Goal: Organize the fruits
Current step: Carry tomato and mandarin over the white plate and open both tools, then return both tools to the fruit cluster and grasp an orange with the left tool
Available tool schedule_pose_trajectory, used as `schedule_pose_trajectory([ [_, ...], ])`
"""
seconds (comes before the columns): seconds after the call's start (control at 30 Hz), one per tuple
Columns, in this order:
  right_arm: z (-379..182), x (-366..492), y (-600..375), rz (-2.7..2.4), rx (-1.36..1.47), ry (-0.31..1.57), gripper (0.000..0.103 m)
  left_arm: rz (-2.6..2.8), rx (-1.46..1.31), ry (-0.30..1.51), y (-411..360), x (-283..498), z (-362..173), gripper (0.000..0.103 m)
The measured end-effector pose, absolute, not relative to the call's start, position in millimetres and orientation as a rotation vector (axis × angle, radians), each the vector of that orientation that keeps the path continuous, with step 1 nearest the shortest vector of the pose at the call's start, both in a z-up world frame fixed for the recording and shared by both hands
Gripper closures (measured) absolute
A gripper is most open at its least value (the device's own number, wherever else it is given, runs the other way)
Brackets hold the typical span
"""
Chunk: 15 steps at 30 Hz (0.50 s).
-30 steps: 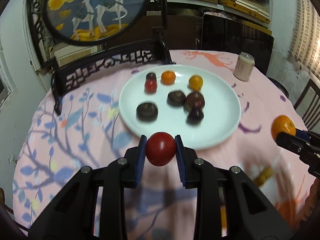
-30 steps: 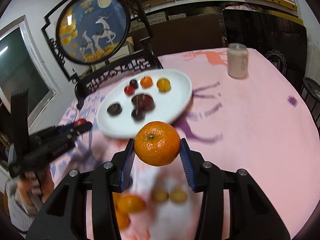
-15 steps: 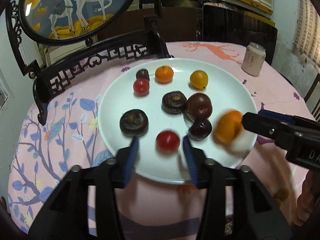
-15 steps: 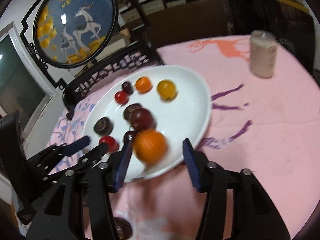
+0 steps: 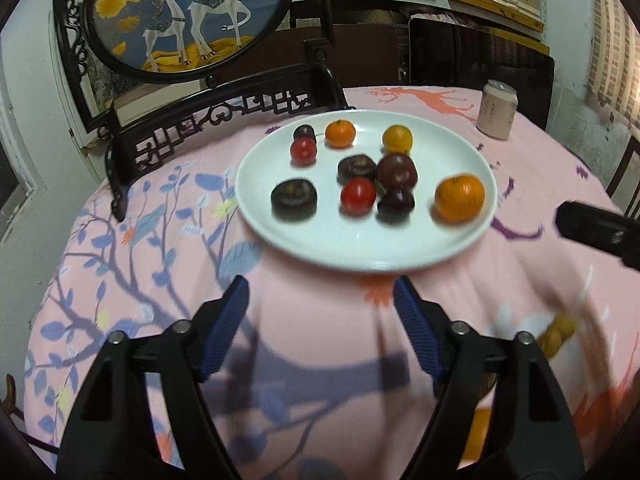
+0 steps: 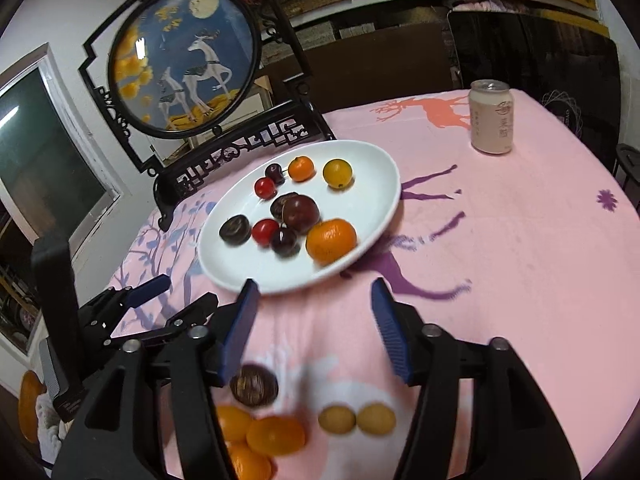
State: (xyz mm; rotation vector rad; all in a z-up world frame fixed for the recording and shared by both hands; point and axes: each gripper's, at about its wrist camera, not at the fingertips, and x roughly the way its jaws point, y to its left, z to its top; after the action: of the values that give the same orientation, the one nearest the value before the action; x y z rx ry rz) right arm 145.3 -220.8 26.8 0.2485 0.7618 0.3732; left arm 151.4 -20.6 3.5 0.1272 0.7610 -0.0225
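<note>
Two claws at frame bottom, both spread, nothing between pads, jaws just been opening: left claw (image 5: 321,300), right claw (image 6: 311,296). Loose fruits (image 6: 276,434) low on pink surface (image 6: 500,264). Mid-frame: white plate (image 5: 360,254) with red tomato (image 5: 358,196) centre, large orange (image 5: 459,197) at right rim. Can (image 6: 491,117) upper right.
</note>
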Motion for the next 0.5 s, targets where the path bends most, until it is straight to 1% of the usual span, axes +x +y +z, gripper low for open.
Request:
schedule_pose_trajectory([
  [0.3, 13, 94, -236, 0.334, 0.229, 0.746, 0.038, -0.001, 0.169, 0.762, -23, 106, -4, 0.009],
  [0.4, 7, 86, -240, 0.311, 0.217, 0.755, 0.037, 0.003, 0.129, 0.774, -14, 96, -3, 0.008],
  [0.47, 6, 83, -244, 0.298, 0.220, 0.756, 0.033, 0.009, 0.101, 0.787, -8, 90, -4, 0.008],
  [0.5, 5, 83, -246, 0.293, 0.224, 0.757, 0.033, 0.012, 0.091, 0.792, -5, 87, -4, 0.008],
])
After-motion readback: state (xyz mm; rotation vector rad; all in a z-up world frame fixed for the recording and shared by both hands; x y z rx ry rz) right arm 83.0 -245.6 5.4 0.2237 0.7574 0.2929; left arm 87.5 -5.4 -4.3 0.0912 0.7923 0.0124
